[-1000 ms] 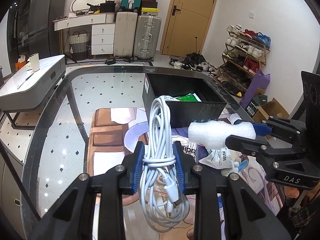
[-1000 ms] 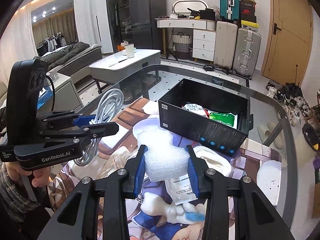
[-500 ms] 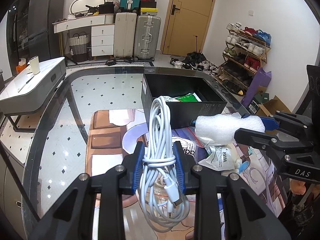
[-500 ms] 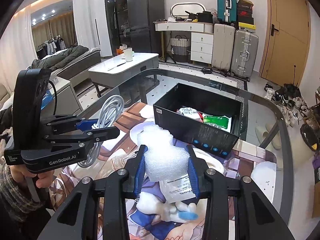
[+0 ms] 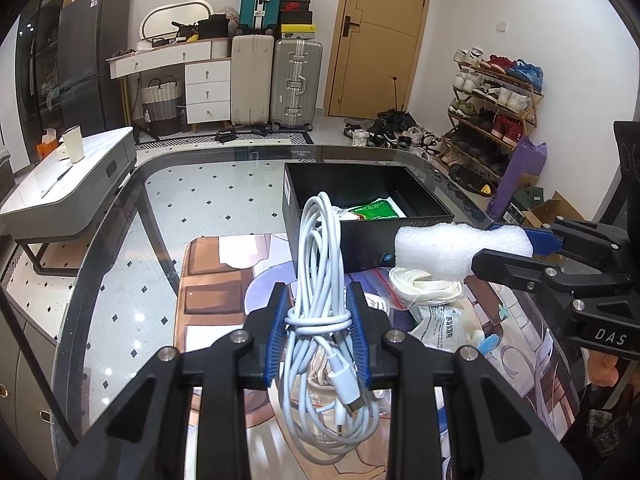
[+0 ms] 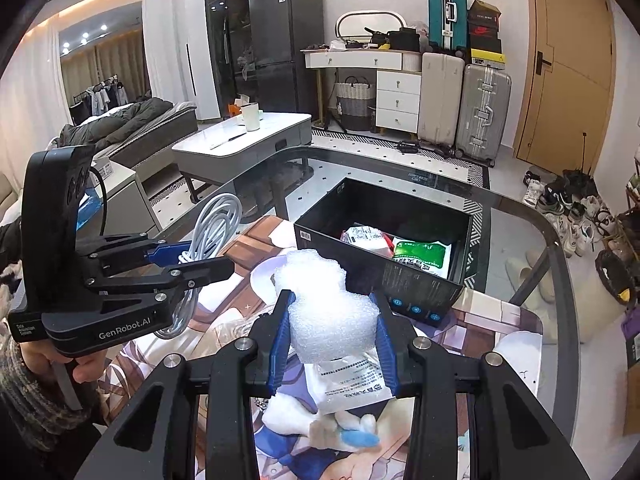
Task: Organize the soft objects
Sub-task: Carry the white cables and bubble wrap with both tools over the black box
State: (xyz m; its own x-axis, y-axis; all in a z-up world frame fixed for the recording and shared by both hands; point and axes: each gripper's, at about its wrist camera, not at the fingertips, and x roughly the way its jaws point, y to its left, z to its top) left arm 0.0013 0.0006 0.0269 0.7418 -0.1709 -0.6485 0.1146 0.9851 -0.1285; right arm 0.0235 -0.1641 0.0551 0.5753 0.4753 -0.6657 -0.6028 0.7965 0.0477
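My left gripper (image 5: 320, 324) is shut on a coiled white cable (image 5: 320, 256) and holds it above the printed mat; both also show in the right wrist view, the gripper (image 6: 192, 258) and the cable (image 6: 212, 224). My right gripper (image 6: 330, 328) is shut on a white foam wrap piece (image 6: 324, 300), held above the mat just in front of the open black box (image 6: 420, 284). In the left wrist view the foam (image 5: 448, 248) and right gripper (image 5: 516, 248) hang at the box's (image 5: 316, 184) near right corner. The box holds a green packet (image 6: 420, 254) and a white packet (image 6: 362, 236).
On the printed mat (image 5: 216, 280) lie a white plastic pouch (image 6: 352, 380), a folded white cloth (image 5: 424, 284) and a small white and blue plush (image 6: 352, 428). The glass table edge (image 6: 560, 248) curves around the box. Shoes and a rack stand beyond at right.
Both grippers have risen slightly and moved toward the box while still holding their loads. The foam now hangs nearer the box's near wall.
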